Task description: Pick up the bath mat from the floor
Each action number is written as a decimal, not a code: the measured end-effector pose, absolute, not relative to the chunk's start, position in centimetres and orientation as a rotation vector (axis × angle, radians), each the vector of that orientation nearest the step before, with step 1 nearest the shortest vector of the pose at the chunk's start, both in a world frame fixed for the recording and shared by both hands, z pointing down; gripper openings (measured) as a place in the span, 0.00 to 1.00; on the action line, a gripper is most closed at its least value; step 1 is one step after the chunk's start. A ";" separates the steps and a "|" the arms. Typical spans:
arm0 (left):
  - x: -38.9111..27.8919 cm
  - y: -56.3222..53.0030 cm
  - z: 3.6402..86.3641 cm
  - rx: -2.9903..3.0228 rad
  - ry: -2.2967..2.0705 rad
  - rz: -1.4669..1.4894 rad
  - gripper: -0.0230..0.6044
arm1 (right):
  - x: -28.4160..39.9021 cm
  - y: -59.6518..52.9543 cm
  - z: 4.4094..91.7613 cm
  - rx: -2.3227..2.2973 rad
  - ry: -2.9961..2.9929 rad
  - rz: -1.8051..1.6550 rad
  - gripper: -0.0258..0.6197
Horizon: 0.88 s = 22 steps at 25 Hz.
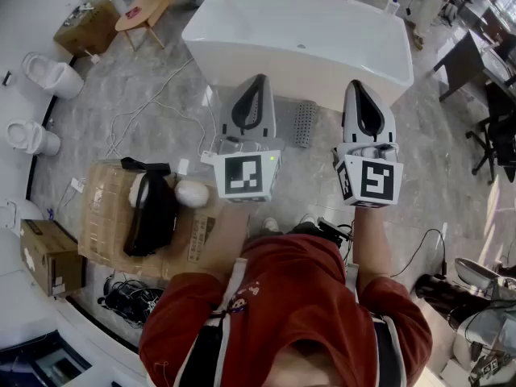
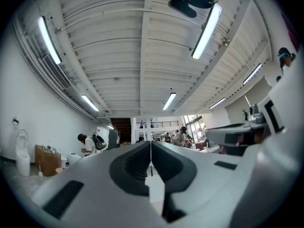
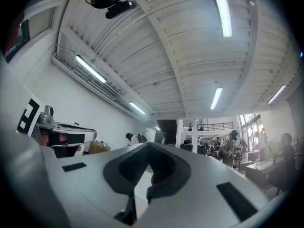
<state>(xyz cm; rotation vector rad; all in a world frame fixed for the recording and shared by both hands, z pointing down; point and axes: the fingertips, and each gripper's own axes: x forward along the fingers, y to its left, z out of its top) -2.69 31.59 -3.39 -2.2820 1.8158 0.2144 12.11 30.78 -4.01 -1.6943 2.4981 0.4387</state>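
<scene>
The left gripper (image 1: 259, 81) has its jaws pressed together with nothing between them; the left gripper view shows them meeting in a thin seam, tilted up toward the ceiling lights. The right gripper (image 1: 358, 85), held level beside it, is likewise closed and empty. The grey perforated bath mat (image 1: 304, 123) lies flat on the marble floor (image 1: 145, 95) at 12 o'clock from the person, between the two grippers in the head view and just beside the foot of the white bathtub (image 1: 298, 31). Neither gripper touches it. A cardboard box (image 1: 101, 216) sits at 9 o'clock, a white toilet (image 1: 50, 72) at 10 o'clock
</scene>
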 end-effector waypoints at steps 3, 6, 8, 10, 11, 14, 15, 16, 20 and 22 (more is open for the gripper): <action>-2.9 31.7 -3.4 -2.302 1.769 0.173 0.06 | 11.3 31.1 -4.0 -1.704 2.499 0.443 0.06; -3.7 32.0 -3.6 -2.300 1.770 0.176 0.06 | 10.6 31.3 -4.0 -1.708 2.497 0.442 0.06; -4.4 32.2 -3.7 -2.300 1.769 0.177 0.06 | 10.0 31.6 -3.8 -1.714 2.496 0.444 0.06; -5.2 32.5 -3.5 -2.300 1.764 0.173 0.06 | 9.3 31.9 -3.6 -1.720 2.491 0.442 0.06; -5.6 32.7 -3.3 -2.299 1.763 0.168 0.06 | 9.0 32.1 -3.5 -1.719 2.488 0.435 0.06; -6.7 33.1 -2.7 -2.305 1.759 0.165 0.06 | 8.1 32.7 -3.1 -1.704 2.485 0.400 0.06; -6.9 33.2 -2.6 -2.308 1.756 0.165 0.06 | 7.9 32.8 -2.9 -1.710 2.482 0.392 0.06; -7.1 33.3 -2.3 -2.310 1.755 0.163 0.06 | 7.8 33.0 -2.7 -1.721 2.479 0.390 0.06; -8.0 33.3 -1.9 -2.337 1.753 0.192 0.06 | 7.0 33.2 -2.2 -1.749 2.480 0.397 0.06; -8.2 33.2 -1.8 -2.347 1.750 0.200 0.06 | 6.8 33.1 -2.1 -1.757 2.478 0.397 0.06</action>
